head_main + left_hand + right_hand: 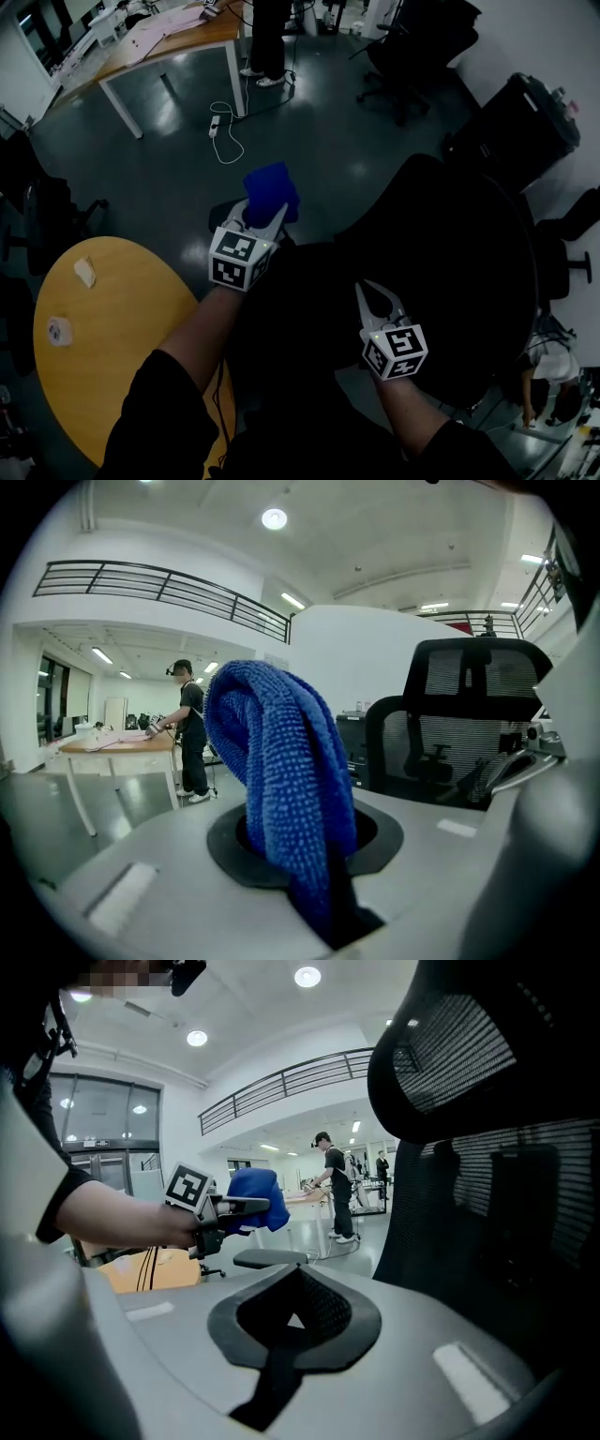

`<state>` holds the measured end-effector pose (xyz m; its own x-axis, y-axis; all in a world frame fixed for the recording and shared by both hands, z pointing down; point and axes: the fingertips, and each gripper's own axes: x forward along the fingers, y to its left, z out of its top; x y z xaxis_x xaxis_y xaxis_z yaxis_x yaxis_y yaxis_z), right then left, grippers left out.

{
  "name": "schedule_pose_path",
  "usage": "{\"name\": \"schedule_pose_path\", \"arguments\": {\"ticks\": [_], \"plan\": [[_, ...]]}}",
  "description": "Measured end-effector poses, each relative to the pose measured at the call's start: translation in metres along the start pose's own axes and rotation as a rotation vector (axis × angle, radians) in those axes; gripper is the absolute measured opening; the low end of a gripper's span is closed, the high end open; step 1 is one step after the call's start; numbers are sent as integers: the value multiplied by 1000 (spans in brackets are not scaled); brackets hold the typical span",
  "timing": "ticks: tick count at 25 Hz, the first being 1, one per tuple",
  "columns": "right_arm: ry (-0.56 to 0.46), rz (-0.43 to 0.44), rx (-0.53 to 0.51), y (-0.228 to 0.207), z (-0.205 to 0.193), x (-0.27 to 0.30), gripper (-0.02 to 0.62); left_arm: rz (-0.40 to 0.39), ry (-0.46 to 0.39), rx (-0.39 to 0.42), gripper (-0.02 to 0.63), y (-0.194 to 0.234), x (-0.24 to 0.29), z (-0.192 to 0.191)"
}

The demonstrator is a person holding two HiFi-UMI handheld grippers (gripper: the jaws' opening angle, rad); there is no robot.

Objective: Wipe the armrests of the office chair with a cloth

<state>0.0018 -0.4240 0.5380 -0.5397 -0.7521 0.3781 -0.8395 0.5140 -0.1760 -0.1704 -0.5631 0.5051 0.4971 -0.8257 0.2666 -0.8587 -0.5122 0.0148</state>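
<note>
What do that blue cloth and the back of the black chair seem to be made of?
Blue cloth: looks like microfibre or terry, matt and soft, judging by its nubby looped pile. Chair back: black woven mesh, since light shows through the fine grid; its smooth dark frame is probably plastic.

Head view: steeply down on your black mesh office chair [450, 262].
Left gripper view: hard against the blue terry cloth [281, 761].
Right gripper view: shares both.
</note>
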Motion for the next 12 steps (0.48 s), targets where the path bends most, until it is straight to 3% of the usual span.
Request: {"name": "schedule_pose_path", "arguments": {"ticks": [6,12], "plan": [[-4,-49,39,-26,0,25,5,-2,100,-16,106,19,44,-26],[-7,-94,59,-50,-2,48,5,-9,134,-51,106,34,88,-41]]}}
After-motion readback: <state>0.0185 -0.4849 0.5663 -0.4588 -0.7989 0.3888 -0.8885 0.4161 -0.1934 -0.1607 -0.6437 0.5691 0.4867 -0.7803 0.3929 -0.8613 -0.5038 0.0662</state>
